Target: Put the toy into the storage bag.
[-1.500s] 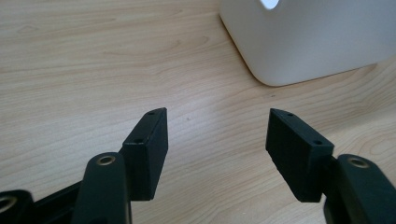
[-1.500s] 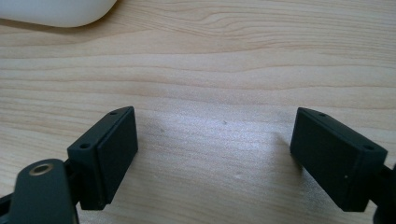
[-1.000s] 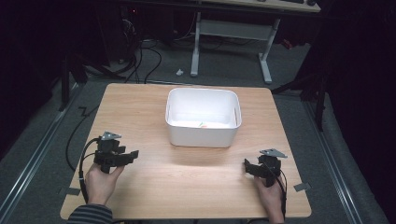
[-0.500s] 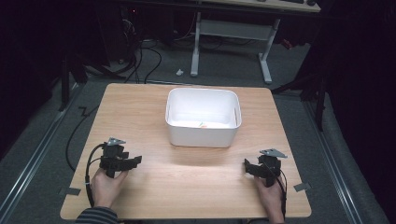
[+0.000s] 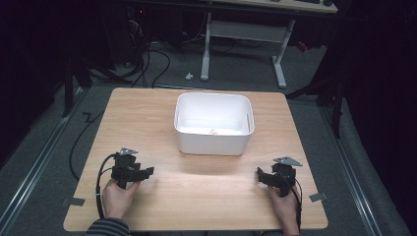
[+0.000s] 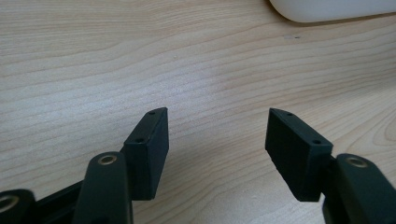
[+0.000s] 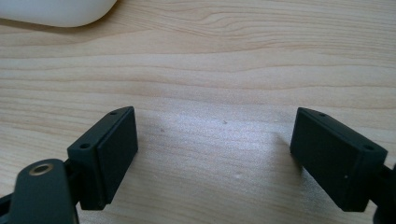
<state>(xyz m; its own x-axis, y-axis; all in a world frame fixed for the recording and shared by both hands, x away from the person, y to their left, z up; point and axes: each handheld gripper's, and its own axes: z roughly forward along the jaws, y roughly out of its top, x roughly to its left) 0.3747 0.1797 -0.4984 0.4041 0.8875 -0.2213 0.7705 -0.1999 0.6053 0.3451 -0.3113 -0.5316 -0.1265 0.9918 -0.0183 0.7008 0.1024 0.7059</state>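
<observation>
A white rectangular bin [image 5: 213, 123] stands on the wooden table [image 5: 147, 118], a little behind its middle, with small pale items on its floor. My left gripper [image 5: 146, 171] rests low at the table's front left, held by a hand, and points right. In the left gripper view its jaws stand apart over bare wood, so the left gripper [image 6: 217, 133] is open and holds nothing. My right gripper [image 5: 260, 175] sits at the front right, pointing left. The right gripper [image 7: 215, 140] is open wide, with nothing between its pads [image 7: 116, 144].
The bin's rounded bottom edge [image 6: 327, 9] lies ahead of the left gripper, and one corner of the bin [image 7: 56, 11] lies ahead of the right one. Beyond the table stand a desk frame [image 5: 243, 34] and cables [image 5: 147, 54] on the grey floor. Tape marks [image 5: 318, 197] lie by the front corners.
My left gripper has moved toward the front edge and slightly right over the last second. The right gripper and the bin have stayed where they were.
</observation>
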